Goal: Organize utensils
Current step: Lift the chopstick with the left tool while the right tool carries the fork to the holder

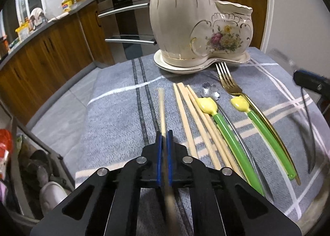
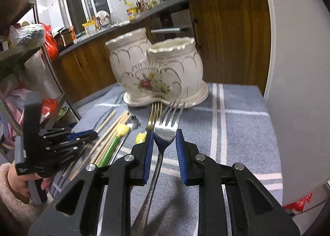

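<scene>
Left wrist: 1 chopstick [image 1: 162, 110] gripped, 2 forks [image 1: 228, 80]

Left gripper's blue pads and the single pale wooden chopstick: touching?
Touching. The left wrist view shows the left gripper with both blue pads clamped against the single pale wooden chopstick, no gap.

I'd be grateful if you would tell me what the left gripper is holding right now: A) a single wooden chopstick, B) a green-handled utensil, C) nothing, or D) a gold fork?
A: in the left wrist view the left gripper has its blue pads shut on one wooden chopstick, apart from the other chopsticks on the cloth.
</scene>
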The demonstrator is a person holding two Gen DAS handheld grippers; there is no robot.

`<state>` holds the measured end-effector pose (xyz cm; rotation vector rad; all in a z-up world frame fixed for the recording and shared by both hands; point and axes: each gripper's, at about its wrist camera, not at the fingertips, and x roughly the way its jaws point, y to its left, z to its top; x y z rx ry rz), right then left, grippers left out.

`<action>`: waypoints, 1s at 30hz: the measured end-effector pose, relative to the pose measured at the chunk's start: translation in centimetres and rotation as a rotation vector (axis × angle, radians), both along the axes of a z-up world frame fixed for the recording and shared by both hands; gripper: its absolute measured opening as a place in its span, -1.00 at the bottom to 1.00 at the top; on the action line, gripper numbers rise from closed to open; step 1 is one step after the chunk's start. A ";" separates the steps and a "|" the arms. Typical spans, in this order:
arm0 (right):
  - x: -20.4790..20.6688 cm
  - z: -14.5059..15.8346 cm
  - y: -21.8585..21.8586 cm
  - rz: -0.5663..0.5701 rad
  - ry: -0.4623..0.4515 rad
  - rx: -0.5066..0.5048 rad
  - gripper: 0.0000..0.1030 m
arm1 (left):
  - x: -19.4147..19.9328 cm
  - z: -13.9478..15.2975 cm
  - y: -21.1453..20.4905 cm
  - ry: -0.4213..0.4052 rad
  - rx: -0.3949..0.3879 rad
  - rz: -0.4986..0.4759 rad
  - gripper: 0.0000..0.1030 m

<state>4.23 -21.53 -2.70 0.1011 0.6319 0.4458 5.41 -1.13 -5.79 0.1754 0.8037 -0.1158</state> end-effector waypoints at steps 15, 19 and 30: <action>-3.1 3.4 0.2 -0.004 -0.209 -0.021 -0.58 | -1.3 2.2 1.2 -0.137 -0.096 0.005 -0.91; -3.6 3.9 0.2 -0.005 -0.236 -0.022 -0.58 | -1.6 2.6 1.1 -0.163 -0.112 0.007 -0.91; -4.4 4.7 0.4 -0.028 -0.293 -0.031 -0.59 | -3.5 5.5 1.9 -0.315 -0.212 -0.016 -0.91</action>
